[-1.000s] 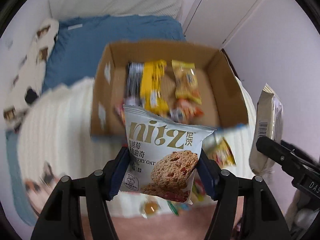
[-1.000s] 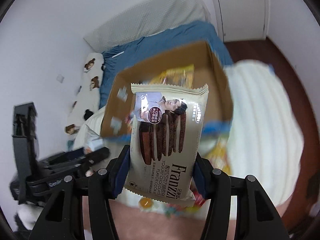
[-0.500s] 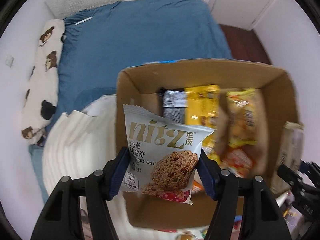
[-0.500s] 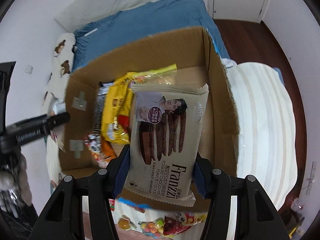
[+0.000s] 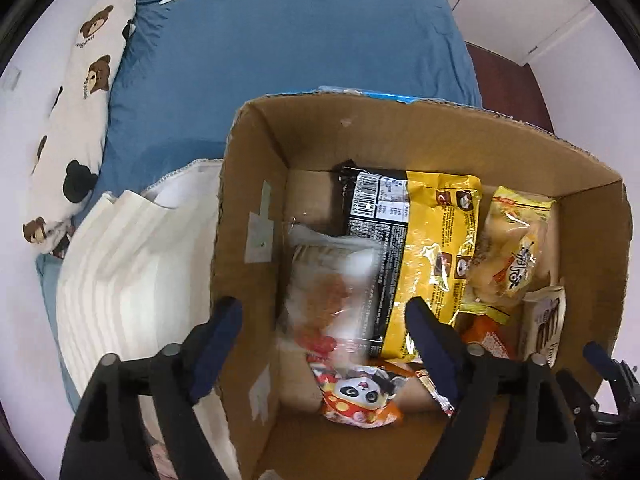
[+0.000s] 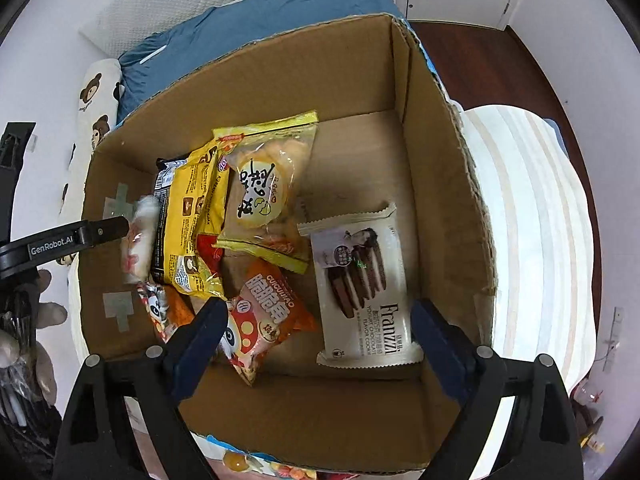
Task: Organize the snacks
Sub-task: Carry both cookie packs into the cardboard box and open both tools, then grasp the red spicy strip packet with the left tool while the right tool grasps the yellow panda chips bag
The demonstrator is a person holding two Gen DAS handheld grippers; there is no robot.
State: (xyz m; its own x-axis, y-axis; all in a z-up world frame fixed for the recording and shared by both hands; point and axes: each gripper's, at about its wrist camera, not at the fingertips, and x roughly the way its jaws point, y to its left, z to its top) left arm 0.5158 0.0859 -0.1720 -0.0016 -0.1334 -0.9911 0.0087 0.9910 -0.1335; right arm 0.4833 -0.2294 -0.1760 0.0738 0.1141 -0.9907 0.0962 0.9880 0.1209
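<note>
My left gripper [image 5: 324, 332] and right gripper [image 6: 316, 326] both gape wide over the cardboard box [image 6: 436, 128] on the bed, nothing between their fingers. The cream Franzzi cookie pack [image 6: 364, 292] lies flat by the box's right wall. A blurred white cookie bag [image 5: 328, 284] sits at the left wall, beside the yellow packet [image 5: 436, 256], the egg-roll bag [image 6: 264, 188] and the orange pouch [image 6: 260, 320].

Cookie packet [image 5: 332, 280] motion-blurred, print unreadable; panda packet [image 6: 158, 310] partly hidden under yellow bag [image 6: 196, 220].
</note>
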